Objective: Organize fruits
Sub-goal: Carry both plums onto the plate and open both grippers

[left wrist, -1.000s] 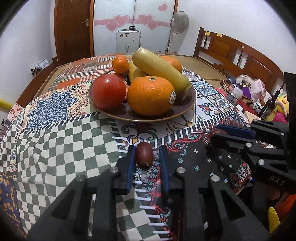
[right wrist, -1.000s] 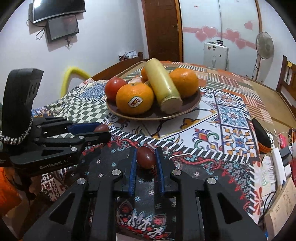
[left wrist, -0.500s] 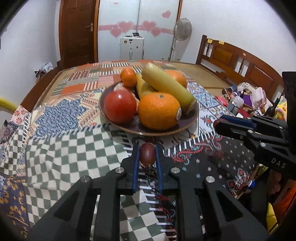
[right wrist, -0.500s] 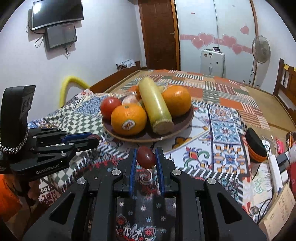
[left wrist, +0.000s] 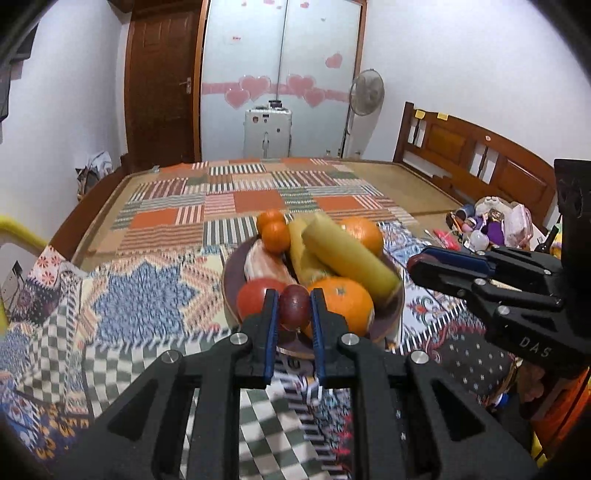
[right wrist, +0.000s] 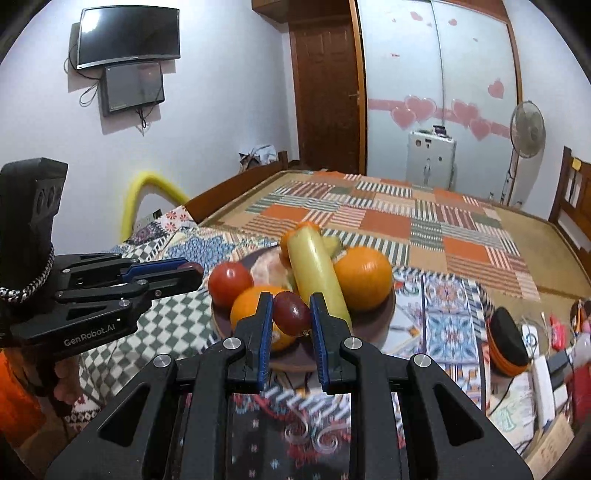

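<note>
Left wrist view: a dark red grape is clamped in the left gripper, held up above the bowl's near rim, probably for dropping in. Same on the right: another grape is pinched by the right gripper, clear of the bed's quilt.

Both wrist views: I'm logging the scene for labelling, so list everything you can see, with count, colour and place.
plate: one, dark brown, on the patterned cloth.
oranges: at least three, orange, on the plate.
tomato: one, red, plate's left side.
yellow cylinder fruit: one, pale yellow, lying across the pile.
grapes: two, dark red, one in each gripper.
patterned cloth: one, multicoloured, under the plate.
fan: one, white, by the far wall.
television: one, black, wall-mounted.
left gripper: black, blue pads, gripping a grape.
right gripper: same, gripping a grape.
</note>
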`<state>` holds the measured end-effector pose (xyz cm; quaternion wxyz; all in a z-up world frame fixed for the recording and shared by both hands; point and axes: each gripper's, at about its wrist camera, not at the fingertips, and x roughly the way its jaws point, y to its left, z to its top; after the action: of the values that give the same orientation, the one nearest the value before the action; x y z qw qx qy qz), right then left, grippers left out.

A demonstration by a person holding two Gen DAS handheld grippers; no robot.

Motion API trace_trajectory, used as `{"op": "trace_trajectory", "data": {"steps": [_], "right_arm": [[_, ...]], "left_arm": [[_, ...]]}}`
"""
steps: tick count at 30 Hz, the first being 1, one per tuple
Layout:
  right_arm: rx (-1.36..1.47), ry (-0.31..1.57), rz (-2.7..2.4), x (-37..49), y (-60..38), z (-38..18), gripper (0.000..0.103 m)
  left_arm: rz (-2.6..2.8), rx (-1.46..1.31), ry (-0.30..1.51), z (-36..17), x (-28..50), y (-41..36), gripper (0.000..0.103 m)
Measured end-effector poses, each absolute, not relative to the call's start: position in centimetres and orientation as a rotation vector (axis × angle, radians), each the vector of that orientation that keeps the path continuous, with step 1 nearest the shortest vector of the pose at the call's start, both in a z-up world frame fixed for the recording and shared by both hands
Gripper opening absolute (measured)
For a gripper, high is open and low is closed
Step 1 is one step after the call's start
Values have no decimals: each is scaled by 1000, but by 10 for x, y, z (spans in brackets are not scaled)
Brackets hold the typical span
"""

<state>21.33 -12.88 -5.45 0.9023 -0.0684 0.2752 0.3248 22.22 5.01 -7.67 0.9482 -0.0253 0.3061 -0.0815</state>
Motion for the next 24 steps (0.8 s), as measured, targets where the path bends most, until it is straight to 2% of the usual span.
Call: {"op": "trace_trajectory", "data": {"steps": [12, 24], "right_arm": [[-168, 568, 668, 235, -109, -57, 18], [-183, 623, 687, 243, -97, -72, 19]], "left_arm": [[-160, -47, 607, -74, 256, 57, 16], [-192, -58, 671, -94, 280, 52, 16]]}}
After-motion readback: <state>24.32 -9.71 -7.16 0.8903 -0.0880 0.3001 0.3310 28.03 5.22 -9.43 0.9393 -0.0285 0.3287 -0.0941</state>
